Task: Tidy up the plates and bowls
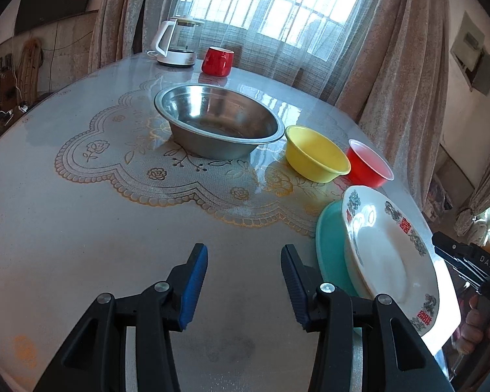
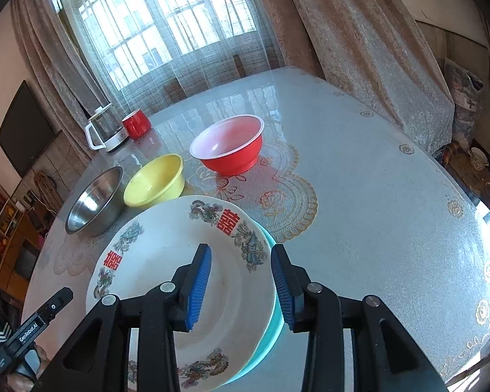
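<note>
A white patterned plate (image 1: 385, 248) lies stacked on a teal plate (image 1: 330, 245) at the table's right. It also shows in the right wrist view (image 2: 166, 261) on the teal plate (image 2: 276, 326). A steel bowl (image 1: 219, 121) (image 2: 94, 202), a yellow bowl (image 1: 315, 153) (image 2: 155, 179) and a red bowl (image 1: 369, 163) (image 2: 228, 145) stand behind. My left gripper (image 1: 245, 277) is open and empty above bare table, left of the plates. My right gripper (image 2: 241, 277) is open, its fingers astride the right rim of the stacked plates.
A white and glass kettle (image 1: 176, 42) (image 2: 106, 130) and a red mug (image 1: 217, 60) (image 2: 136, 124) stand at the table's far edge by the curtained window. A lace-pattern mat (image 1: 130, 163) covers the table's middle.
</note>
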{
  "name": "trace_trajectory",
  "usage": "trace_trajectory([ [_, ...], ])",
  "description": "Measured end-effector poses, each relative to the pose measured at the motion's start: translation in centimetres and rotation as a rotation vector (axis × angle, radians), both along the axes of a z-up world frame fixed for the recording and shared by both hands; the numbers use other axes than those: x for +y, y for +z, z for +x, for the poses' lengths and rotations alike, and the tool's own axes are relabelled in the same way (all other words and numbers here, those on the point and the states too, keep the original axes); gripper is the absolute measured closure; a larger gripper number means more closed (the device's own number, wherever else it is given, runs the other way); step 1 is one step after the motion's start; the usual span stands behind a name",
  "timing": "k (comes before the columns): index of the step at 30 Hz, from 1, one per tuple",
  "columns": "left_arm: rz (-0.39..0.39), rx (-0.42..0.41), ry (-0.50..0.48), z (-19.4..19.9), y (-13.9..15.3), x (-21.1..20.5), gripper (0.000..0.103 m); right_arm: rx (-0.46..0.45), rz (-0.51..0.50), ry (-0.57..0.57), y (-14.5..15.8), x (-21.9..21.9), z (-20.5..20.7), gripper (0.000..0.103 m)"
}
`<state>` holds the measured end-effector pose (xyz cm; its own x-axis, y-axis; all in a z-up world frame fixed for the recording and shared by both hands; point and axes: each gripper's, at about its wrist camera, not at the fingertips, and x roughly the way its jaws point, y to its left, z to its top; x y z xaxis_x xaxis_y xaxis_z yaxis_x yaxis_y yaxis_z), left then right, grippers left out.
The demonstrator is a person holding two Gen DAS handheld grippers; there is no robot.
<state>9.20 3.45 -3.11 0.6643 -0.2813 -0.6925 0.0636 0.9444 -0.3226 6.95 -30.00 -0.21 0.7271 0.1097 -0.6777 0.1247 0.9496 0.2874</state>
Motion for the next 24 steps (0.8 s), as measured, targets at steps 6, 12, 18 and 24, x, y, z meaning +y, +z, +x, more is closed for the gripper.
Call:
trace_trajectory([
  [6, -0.019, 0.035, 0.039, 0.3, -0.7, 1.4, 0.056, -0.004, -0.026, 0.103, 0.8, 3.1, 1.4, 0.064],
  [12, -0.004, -0.006, 0.065, 0.2, -0.6, 2.4, 0.055, 0.006, -0.053, 0.227, 0.8, 7.0, 2.4, 0.064],
  [18, -0.008, -0.017, 0.099, 0.4, -0.7, 3.5, 0.052, 0.006, -0.102, 0.361, 1.1, 10.8, 3.0, 0.064],
  [24, 0.004, -0.043, 0.119, 0.8, 0.0, 4.8, 0.048, 0.037, -0.029, 0.424, 1.1, 12.3, 4.5, 0.063],
])
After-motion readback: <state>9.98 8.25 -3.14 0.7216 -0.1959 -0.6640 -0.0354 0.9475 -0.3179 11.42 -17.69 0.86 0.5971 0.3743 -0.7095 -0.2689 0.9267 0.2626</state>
